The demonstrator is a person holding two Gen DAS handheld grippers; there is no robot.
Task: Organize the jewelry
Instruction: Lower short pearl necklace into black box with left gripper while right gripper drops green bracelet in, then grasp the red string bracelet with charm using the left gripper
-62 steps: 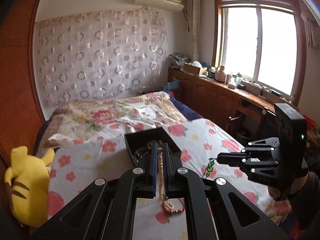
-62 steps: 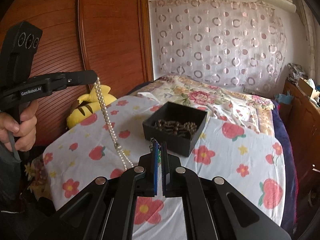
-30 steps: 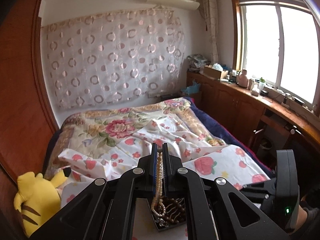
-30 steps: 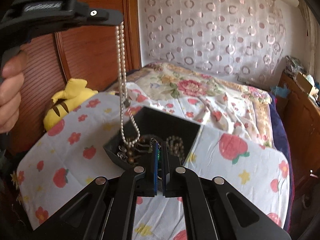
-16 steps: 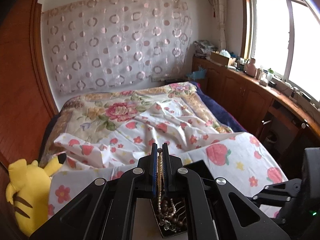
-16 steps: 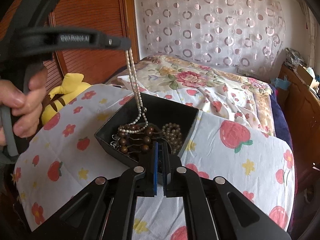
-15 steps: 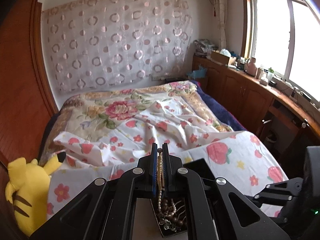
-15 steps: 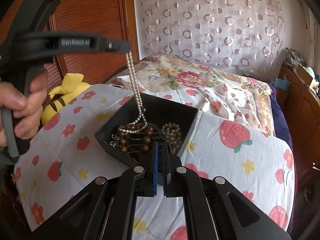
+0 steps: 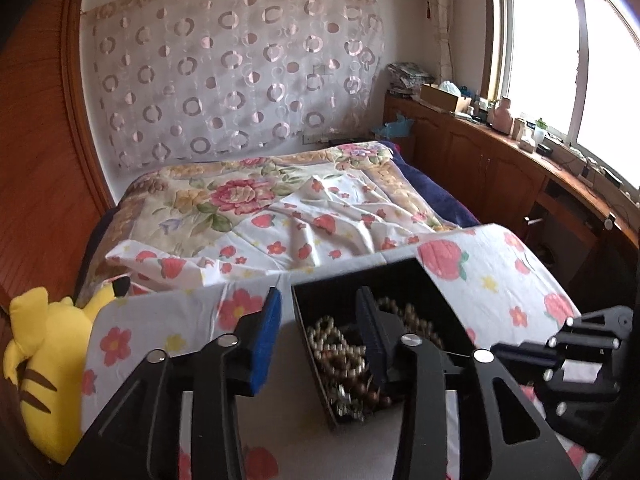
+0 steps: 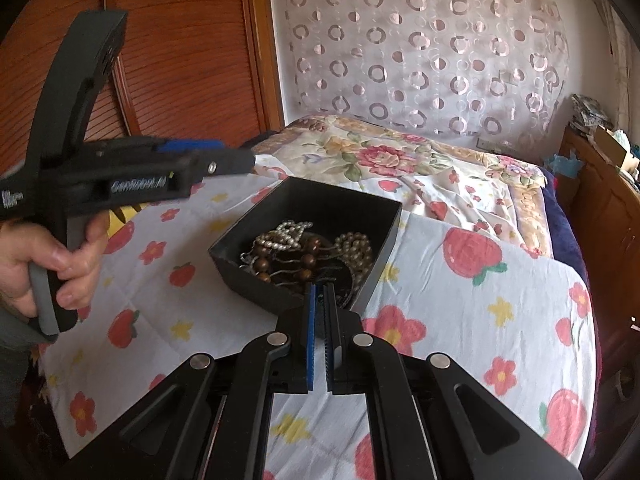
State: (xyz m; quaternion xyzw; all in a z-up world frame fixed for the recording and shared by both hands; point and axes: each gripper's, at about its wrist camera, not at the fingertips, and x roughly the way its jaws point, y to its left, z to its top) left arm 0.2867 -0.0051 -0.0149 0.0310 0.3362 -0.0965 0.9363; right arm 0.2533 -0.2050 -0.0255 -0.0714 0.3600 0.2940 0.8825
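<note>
A black open box (image 10: 320,200) stands on the strawberry-print sheet; it also shows in the left wrist view (image 9: 360,276). In it lie a white pearl necklace (image 10: 286,234), brown wooden beads (image 10: 308,260) and other strands. My left gripper (image 9: 318,304) is open and empty, hovering above the box's left side; it also shows in the right wrist view (image 10: 240,162). My right gripper (image 10: 320,296) is shut at the box's near edge. In earlier frames it pinched a small green pendant, which the fingers hide now.
A yellow plush toy (image 9: 44,344) lies at the bed's left edge by a wooden wardrobe (image 10: 168,60). A floral quilt (image 9: 248,196) covers the far bed. A wooden counter (image 9: 520,160) with clutter runs under the window on the right.
My left gripper lowered the pearl necklace into the box, then opened and let it go. The pearls now lie coiled inside. The right gripper stays shut near the box.
</note>
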